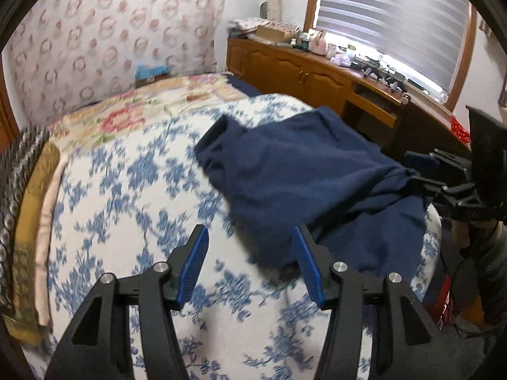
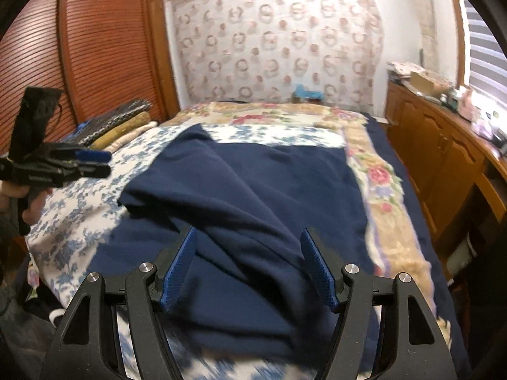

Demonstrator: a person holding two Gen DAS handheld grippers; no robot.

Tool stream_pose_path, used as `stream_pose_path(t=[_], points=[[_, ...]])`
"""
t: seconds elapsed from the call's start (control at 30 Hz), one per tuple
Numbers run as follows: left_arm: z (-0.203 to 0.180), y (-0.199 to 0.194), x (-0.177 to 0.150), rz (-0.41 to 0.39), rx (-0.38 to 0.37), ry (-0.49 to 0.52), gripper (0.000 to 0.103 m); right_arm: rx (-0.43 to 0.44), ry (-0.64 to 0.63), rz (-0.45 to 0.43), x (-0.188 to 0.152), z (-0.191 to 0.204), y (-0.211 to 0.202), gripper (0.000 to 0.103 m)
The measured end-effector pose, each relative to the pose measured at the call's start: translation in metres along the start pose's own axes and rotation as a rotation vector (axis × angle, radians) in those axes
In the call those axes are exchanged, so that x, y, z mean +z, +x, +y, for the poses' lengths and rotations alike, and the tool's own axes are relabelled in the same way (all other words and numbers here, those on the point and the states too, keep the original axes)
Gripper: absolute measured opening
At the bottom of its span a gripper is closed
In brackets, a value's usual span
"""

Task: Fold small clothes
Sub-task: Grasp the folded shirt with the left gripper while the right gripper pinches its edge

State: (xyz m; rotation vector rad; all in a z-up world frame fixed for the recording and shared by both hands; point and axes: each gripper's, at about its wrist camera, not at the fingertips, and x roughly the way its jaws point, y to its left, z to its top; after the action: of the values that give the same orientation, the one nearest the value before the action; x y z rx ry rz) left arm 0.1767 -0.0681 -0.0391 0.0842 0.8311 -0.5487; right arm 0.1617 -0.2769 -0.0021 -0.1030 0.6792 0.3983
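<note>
A navy blue garment [image 2: 253,190] lies rumpled on the bed, with folds running toward the near edge. My right gripper [image 2: 250,237] hovers over its near part, open. The blue pads [image 2: 177,272] stand wide apart, with cloth lying between and under them. From the left wrist view the garment [image 1: 301,174] gathers into creases toward the right gripper [image 1: 418,172] at the right. My left gripper [image 1: 250,231] is open over the white and blue bedcover, just left of the garment's near corner, and holds nothing. It also shows side-on in a hand, the left gripper [image 2: 106,163], at the left.
The bed [image 1: 126,190] has a white and blue floral cover, with a beige rose blanket [image 2: 380,174] beyond. Folded blankets [image 2: 126,126] line the bed's left side by a louvred wooden door [image 2: 79,47]. A cluttered wooden cabinet [image 1: 301,72] stands under the window.
</note>
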Motion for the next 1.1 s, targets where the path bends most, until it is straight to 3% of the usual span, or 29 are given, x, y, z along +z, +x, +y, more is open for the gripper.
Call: stream_pose_path(t=[0.23, 0.37, 0.43, 0.47, 0.53, 0.7, 0.93, 1.1], points=[[0.004, 0.023, -0.016, 0.074, -0.093, -0.016, 0.055, 0.044, -0.065, 0.032, 0.020, 0.026, 0.033, 0.070], [0.000, 0.027, -0.013, 0.074, -0.131, -0.016, 0.054, 0.057, -0.077, 0.051, 0.025, 0.028, 0.045, 0.070], [-0.004, 0.026, -0.008, 0.066, -0.160, -0.006, 0.031, 0.062, -0.077, 0.060, 0.026, 0.027, 0.048, 0.070], [-0.005, 0.026, -0.006, 0.064, -0.180, -0.002, 0.027, 0.064, -0.076, 0.067, 0.026, 0.026, 0.050, 0.070], [-0.011, 0.023, 0.001, 0.048, -0.200, 0.018, 0.007, 0.068, -0.078, 0.075, 0.027, 0.025, 0.051, 0.070], [-0.018, 0.014, 0.027, -0.006, -0.210, 0.036, 0.003, 0.095, -0.090, 0.081, 0.031, 0.025, 0.053, 0.070], [-0.017, 0.022, 0.090, -0.067, -0.220, 0.036, 0.003, 0.180, -0.079, 0.078, 0.038, 0.025, 0.051, 0.070], [-0.023, 0.031, 0.124, -0.096, -0.246, 0.048, 0.003, 0.167, -0.095, 0.102, 0.045, 0.021, 0.061, 0.070]])
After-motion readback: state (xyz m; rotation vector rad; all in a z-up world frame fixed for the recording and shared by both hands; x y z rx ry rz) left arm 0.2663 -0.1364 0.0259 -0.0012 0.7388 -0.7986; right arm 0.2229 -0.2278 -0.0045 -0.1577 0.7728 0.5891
